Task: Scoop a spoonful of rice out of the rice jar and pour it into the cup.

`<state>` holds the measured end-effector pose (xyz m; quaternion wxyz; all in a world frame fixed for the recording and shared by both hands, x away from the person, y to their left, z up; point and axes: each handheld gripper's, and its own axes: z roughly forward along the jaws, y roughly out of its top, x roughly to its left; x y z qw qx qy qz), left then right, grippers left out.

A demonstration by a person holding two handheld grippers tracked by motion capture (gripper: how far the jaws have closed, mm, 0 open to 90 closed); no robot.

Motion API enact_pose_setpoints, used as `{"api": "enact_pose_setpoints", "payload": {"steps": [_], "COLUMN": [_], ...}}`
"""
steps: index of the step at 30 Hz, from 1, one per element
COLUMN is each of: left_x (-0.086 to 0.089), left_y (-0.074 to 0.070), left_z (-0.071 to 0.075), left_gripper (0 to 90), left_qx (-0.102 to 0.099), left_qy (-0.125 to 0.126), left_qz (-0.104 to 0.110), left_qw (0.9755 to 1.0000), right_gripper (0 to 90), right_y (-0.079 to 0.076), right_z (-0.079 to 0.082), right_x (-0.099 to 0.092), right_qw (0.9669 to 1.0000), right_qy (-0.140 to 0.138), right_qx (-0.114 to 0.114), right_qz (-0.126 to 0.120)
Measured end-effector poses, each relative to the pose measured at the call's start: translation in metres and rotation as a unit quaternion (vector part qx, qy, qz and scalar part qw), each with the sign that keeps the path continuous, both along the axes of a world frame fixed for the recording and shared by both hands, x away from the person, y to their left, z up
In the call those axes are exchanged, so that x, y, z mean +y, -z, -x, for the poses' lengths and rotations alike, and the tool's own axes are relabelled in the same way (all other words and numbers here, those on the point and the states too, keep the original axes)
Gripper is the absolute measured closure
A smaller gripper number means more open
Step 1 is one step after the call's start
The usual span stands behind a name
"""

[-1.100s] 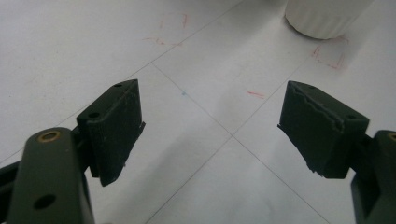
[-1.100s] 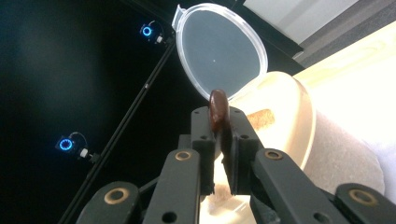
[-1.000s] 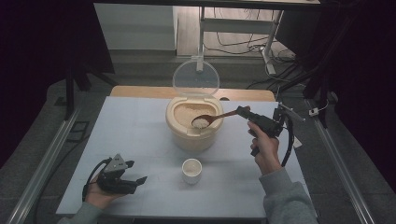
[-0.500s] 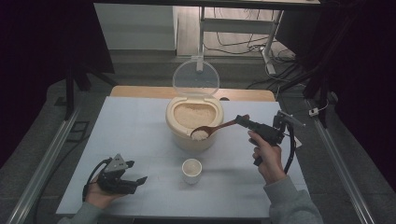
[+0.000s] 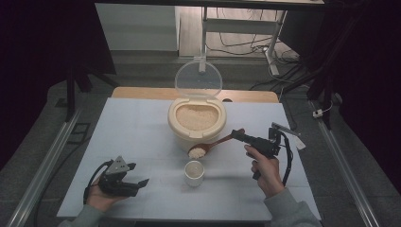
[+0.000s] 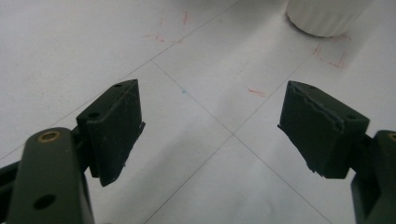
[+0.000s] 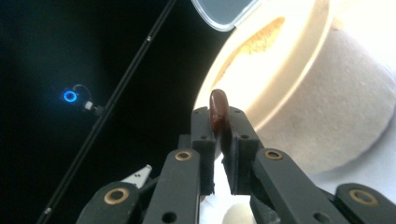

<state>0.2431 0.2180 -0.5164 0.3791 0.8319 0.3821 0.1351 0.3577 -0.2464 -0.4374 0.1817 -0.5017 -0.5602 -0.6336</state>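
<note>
So the right gripper (image 5: pixel 239 135) has its jaws clamped tight on the handle end of a wooden spoon (image 5: pixel 210 145). In the right gripper view the brown, rounded tip of the spoon (image 7: pixel 218 109) pokes up between the two black pads. The handle runs off toward about 8 o'clock from the gripper in the high view, and the bowl of the spoon is heaped with white rice (image 5: pixel 196 152), grainy and lumpy looking. That loaded bowl hangs just at 12 o'clock of a small white cup (image 5: pixel 194 172), which is round and smooth and sits on the table near the front.

At 12 o'clock of the spoon is the rice container (image 5: pixel 197 124), a cream plastic tub with rounded walls, full of rice. Its clear round lid (image 5: pixel 198 79) stands flipped up at the back.

The left gripper (image 5: pixel 134 174) rests way over at 9 o'clock of the cup, well apart, jaws spread wide with nothing between them. Its pads look like ribbed black rubber, a bit chewed at the edges. The table (image 5: pixel 132 123) is flat pale grey with thin grid lines and little red marks.
</note>
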Motion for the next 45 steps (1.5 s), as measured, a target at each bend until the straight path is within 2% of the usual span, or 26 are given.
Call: {"api": "enact_pose_setpoints", "payload": {"steps": [7, 12, 17, 21, 29, 32, 33, 36, 40, 45], "left_x": [-0.001, -0.001, -0.001, -0.001, -0.001, -0.001, -0.001, -0.001, -0.001, -0.001], "left_y": [0.001, 0.001, 0.001, 0.002, 0.002, 0.002, 0.002, 0.002, 0.002, 0.002], "left_z": [0.000, 0.000, 0.000, 0.000, 0.000, 0.000, 0.000, -0.001, 0.000, 0.000], "left_gripper": [21.1, 21.1, 21.1, 21.1, 21.1, 21.2, 21.2, 21.2, 21.2, 21.2], "left_qx": [0.002, 0.002, 0.003, 0.004, 0.004, 0.004, 0.004, 0.004, 0.004, 0.003], "left_qy": [0.002, 0.002, 0.003, 0.004, 0.005, 0.004, 0.004, 0.005, 0.004, 0.003], "left_qz": [-0.003, -0.004, -0.004, -0.005, -0.005, -0.006, -0.006, -0.007, -0.008, -0.008], "left_qw": [1.0000, 1.0000, 1.0000, 1.0000, 1.0000, 1.0000, 1.0000, 1.0000, 1.0000, 1.0000], "right_gripper": [83.4, 83.4, 83.4, 83.4, 83.4, 83.4, 83.4, 83.4, 83.4, 83.4], "right_y": [0.009, 0.007, 0.006, 0.004, -0.006, -0.012, -0.014, -0.018, -0.020, -0.018], "right_z": [0.003, 0.004, 0.005, 0.007, 0.014, 0.018, 0.020, 0.025, 0.027, 0.027], "right_x": [-0.001, 0.002, 0.007, 0.011, 0.019, 0.021, 0.021, 0.023, 0.023, 0.018], "right_qw": [0.9997, 0.9982, 0.9963, 0.9940, 0.9864, 0.9802, 0.9770, 0.9726, 0.9699, 0.9718], "right_qy": [-0.006, -0.007, -0.011, -0.014, -0.023, -0.026, -0.027, -0.034, -0.035, -0.033], "right_qx": [0.000, -0.016, -0.030, -0.049, -0.106, -0.138, -0.153, -0.175, -0.186, -0.183], "right_qz": [0.024, 0.057, 0.080, 0.097, 0.123, 0.140, 0.146, 0.150, 0.153, 0.145]}}
